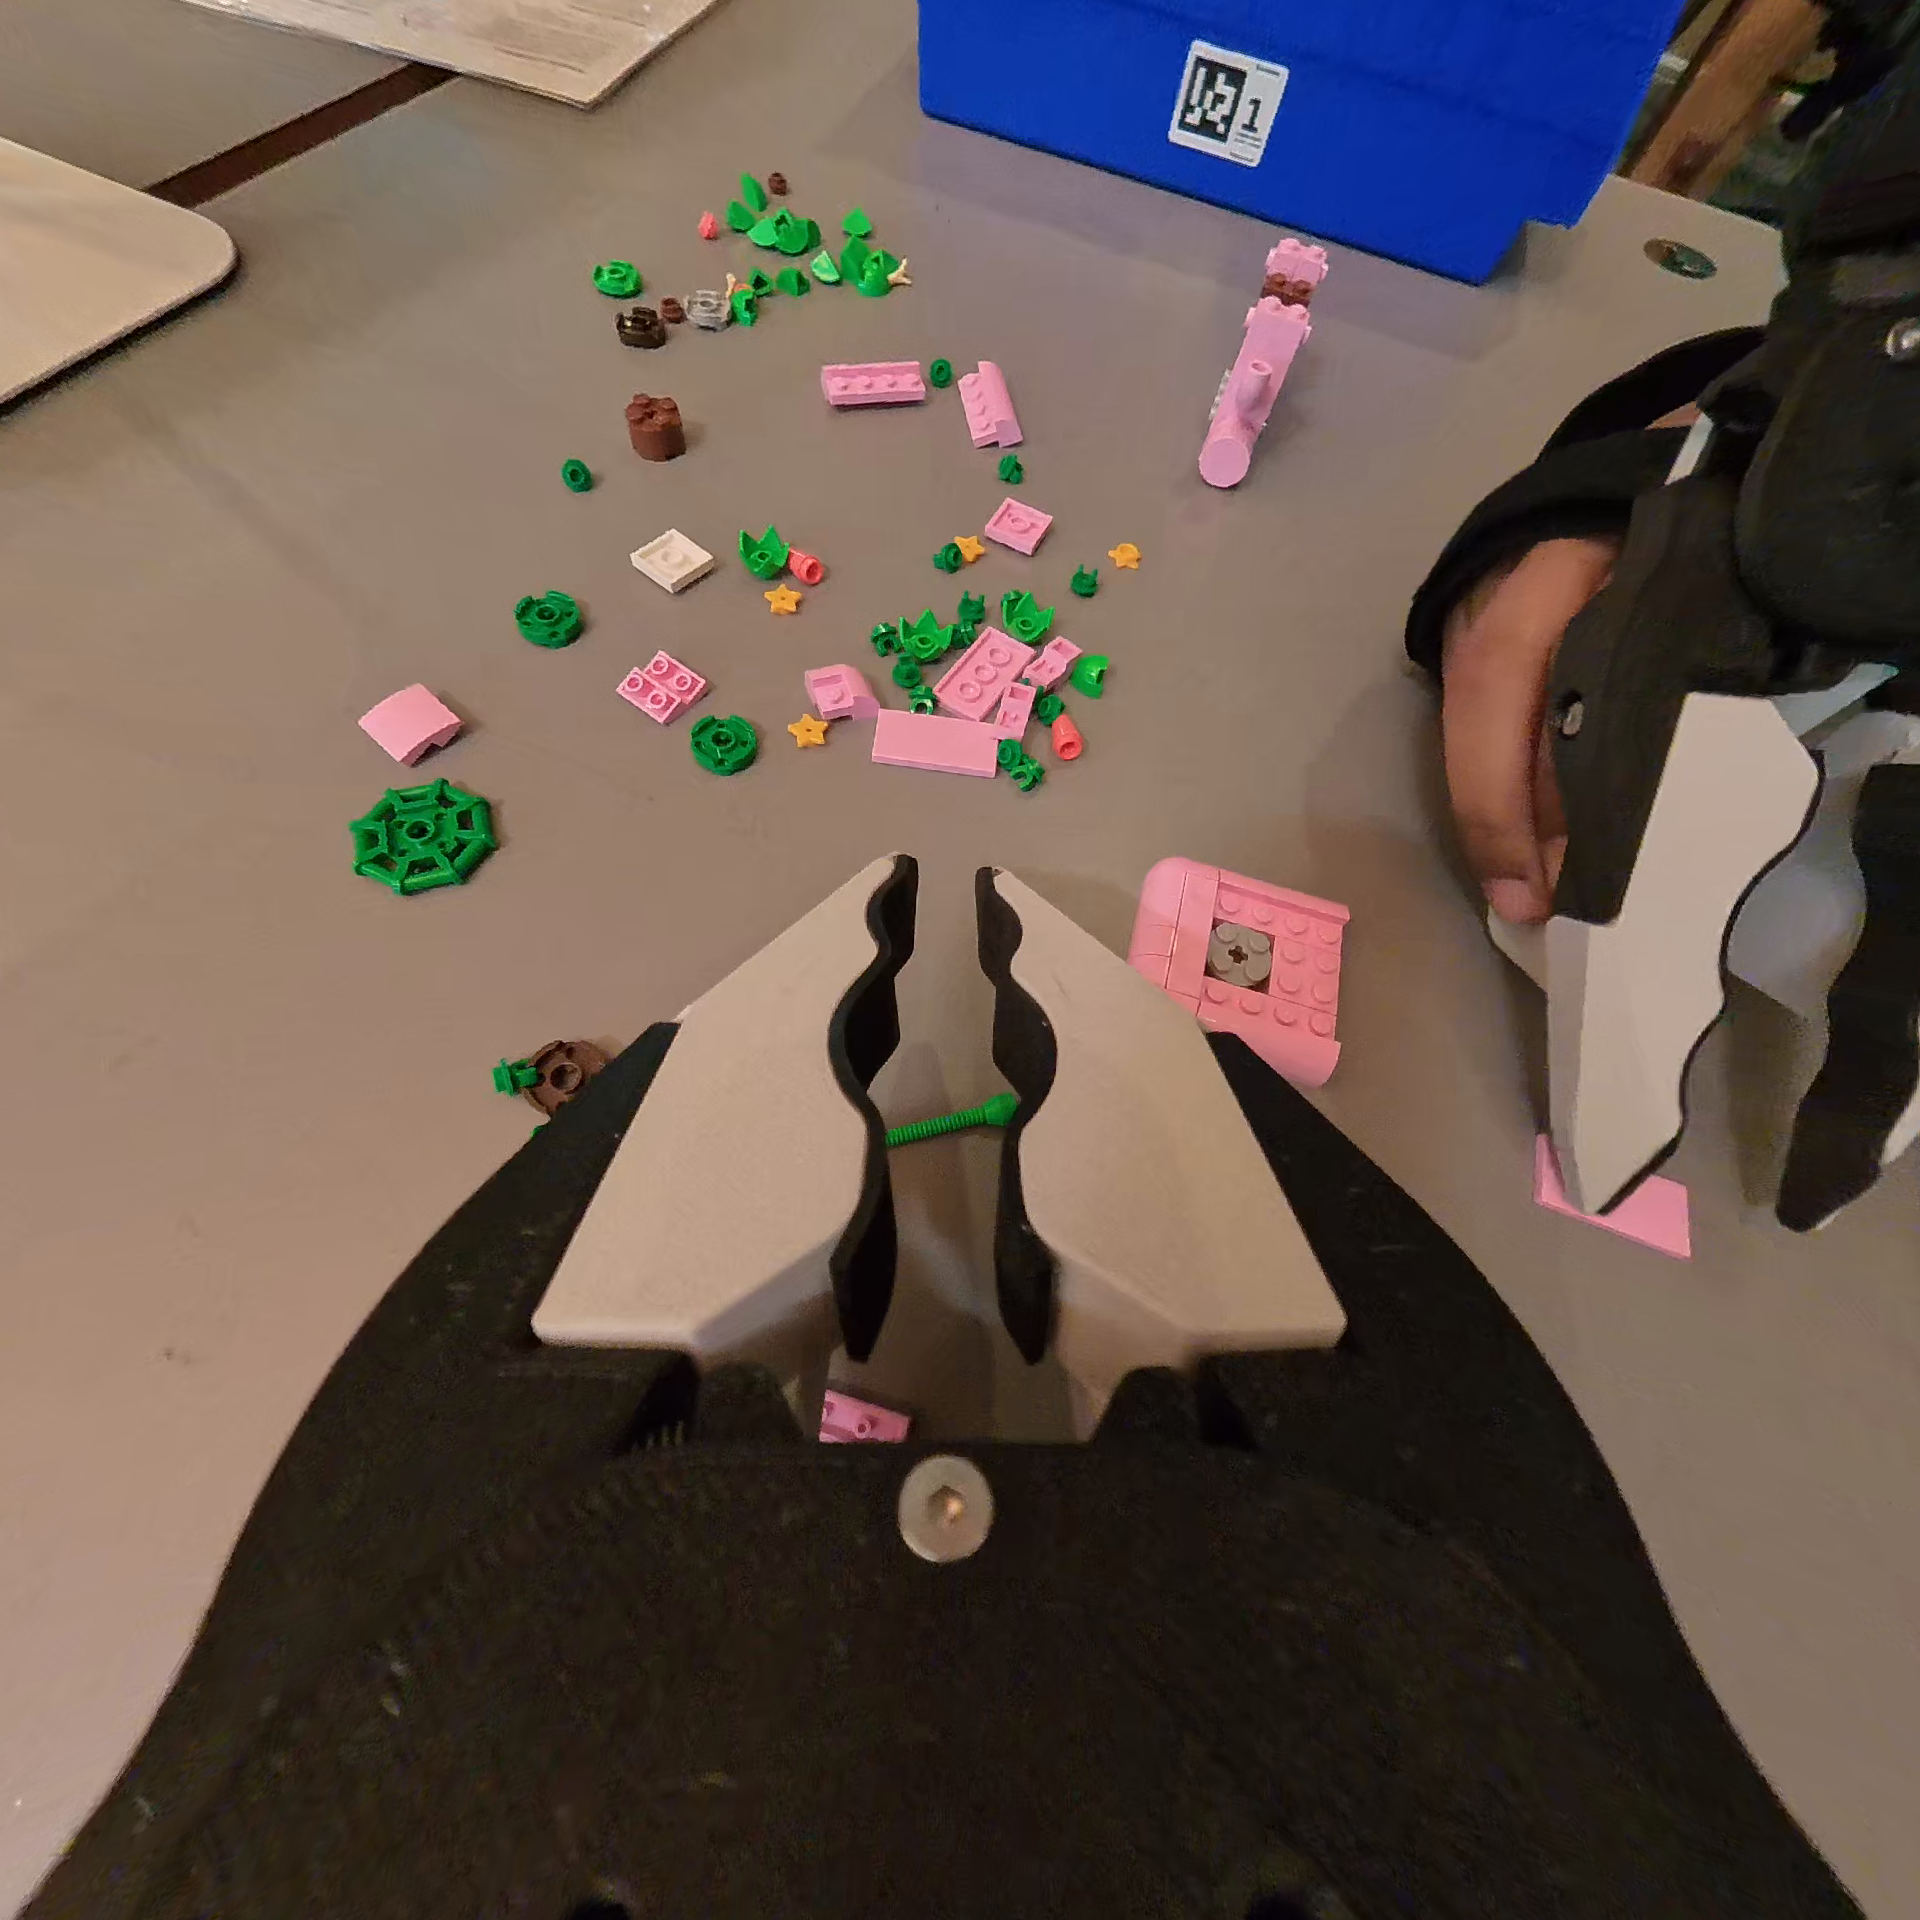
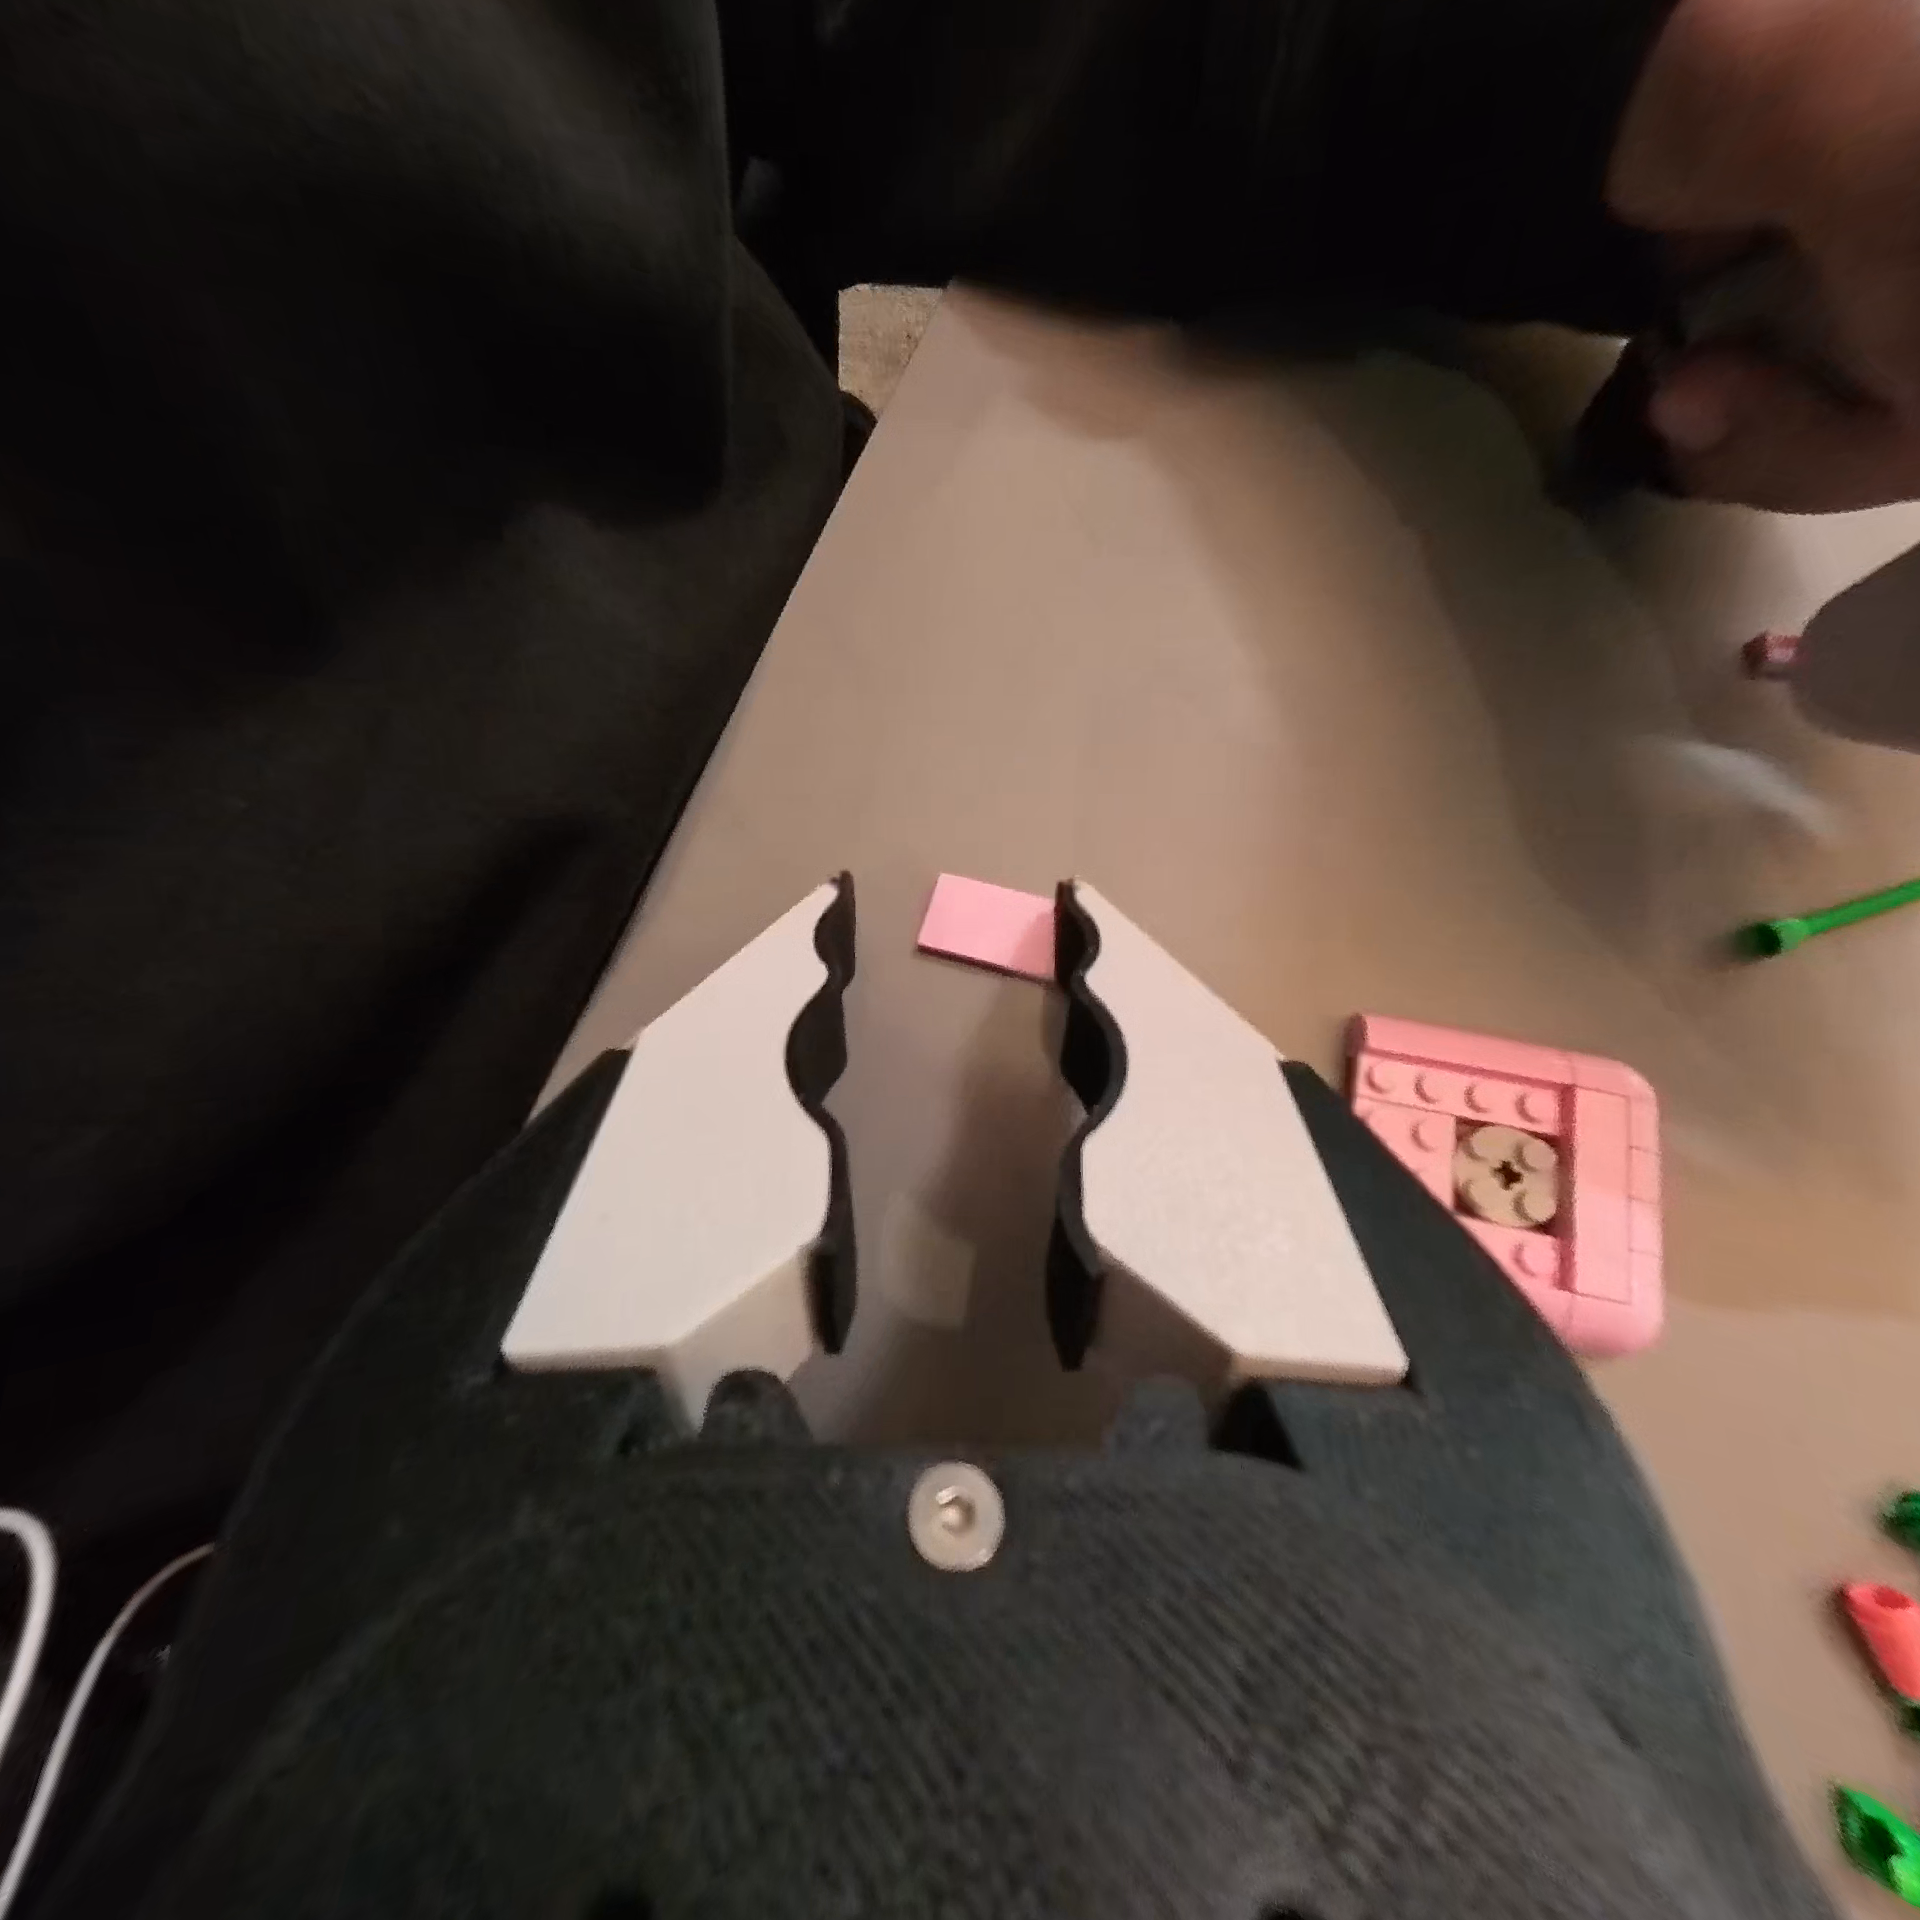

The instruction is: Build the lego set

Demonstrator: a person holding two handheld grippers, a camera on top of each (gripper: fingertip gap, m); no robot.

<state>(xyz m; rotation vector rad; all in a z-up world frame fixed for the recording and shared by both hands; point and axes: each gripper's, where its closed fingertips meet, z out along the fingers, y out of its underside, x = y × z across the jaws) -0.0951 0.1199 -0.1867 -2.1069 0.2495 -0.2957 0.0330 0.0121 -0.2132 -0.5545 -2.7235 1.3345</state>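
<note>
Early days: only pink base and pink stem bit built, loose pieces everywhere. Left tool slightly open, empty; right tool open over pink tile, not gripping.

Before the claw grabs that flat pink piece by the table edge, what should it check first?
1. Right claw open: ok, there is a gap between its fingers.
2. Flat pink tile lined up: not ok, it lies ahead of the tips, toward one finger, partly hidden behind it.
3. Tile lying flat on the table: ok.
4. Tile's place: cannot tell if it is safe; the table edge is close.
5. Pink base plate out of the way: ok, it sits off to the side.
6. Left claw empty: ok, nearly shut with nothing between its tips; the green rod lies below it.
</note>
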